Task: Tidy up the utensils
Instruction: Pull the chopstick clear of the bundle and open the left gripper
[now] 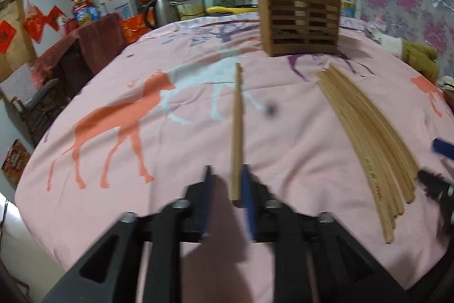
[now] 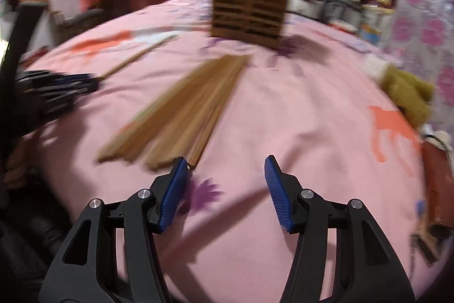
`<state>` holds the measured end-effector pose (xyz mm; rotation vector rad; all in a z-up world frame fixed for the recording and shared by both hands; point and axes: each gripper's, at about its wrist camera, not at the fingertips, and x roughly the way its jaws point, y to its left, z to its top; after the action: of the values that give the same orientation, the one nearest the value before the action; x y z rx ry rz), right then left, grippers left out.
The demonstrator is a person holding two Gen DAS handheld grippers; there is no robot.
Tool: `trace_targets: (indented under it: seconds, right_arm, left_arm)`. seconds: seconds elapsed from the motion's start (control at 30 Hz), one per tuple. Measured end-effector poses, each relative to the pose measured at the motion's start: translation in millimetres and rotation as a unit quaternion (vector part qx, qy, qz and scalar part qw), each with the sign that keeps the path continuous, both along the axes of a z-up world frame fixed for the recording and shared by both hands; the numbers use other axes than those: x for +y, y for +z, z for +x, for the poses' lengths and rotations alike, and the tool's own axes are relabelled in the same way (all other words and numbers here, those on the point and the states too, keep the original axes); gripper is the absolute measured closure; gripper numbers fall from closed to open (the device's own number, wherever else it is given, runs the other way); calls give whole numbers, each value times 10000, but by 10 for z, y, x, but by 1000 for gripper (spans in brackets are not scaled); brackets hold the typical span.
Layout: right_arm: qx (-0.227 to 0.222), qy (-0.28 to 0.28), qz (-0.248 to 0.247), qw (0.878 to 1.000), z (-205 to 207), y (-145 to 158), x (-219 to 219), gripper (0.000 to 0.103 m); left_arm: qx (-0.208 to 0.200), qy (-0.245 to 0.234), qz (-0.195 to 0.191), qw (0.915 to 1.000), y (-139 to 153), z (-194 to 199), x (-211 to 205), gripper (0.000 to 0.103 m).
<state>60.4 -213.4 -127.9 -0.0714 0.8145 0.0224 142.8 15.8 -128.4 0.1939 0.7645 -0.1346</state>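
Left gripper (blurred) seemingly touches a lone chopstick; right gripper gapes, holding nothing.

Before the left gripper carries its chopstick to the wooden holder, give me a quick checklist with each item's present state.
1. Single chopstick between left gripper fingers: ok.
2. Firmly clamped: cannot tell, a gap shows on one side.
3. Wooden holder upright on the cloth: ok.
4. Path to the holder free: ok.
5. Right gripper open and empty: ok.
6. Chopstick bundle lying apart from the left gripper: ok.
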Motion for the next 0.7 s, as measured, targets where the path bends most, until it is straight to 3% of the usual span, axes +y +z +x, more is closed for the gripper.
trace_targets:
  seconds: [0.1,0.2,0.33,0.4,0.53,0.6,0.7]
  right_arm:
    - [-67,-185,627,9978,-8,71,-235,51]
    - [-251,97,569,9980,-81,124,-136,51]
    - [-231,312,370,9986,-89,93,1,53]
    - [-263,336,445,9981,-90,114,-8,61]
    - [-265,391,687,9965,-1,140,-28,66]
    - [-130,448,776,9959,94,98,-13,73]
    - [105,494,746,9959,194,4,44,75]
  left_arm:
    - [81,160,-264,9995,0,49,133,53]
    - [156,220,-447,9986,1,79,203,48]
    - [79,198,-273,9994,7,37,133,48]
    - [65,96,-254,9996,10,12,97,49]
    - [51,-15,-241,9997,8,-2,59,56]
    - [51,-79,-255,9996,7,-13,42,62]
    - [21,-160,-204,9997,7,-26,3,70]
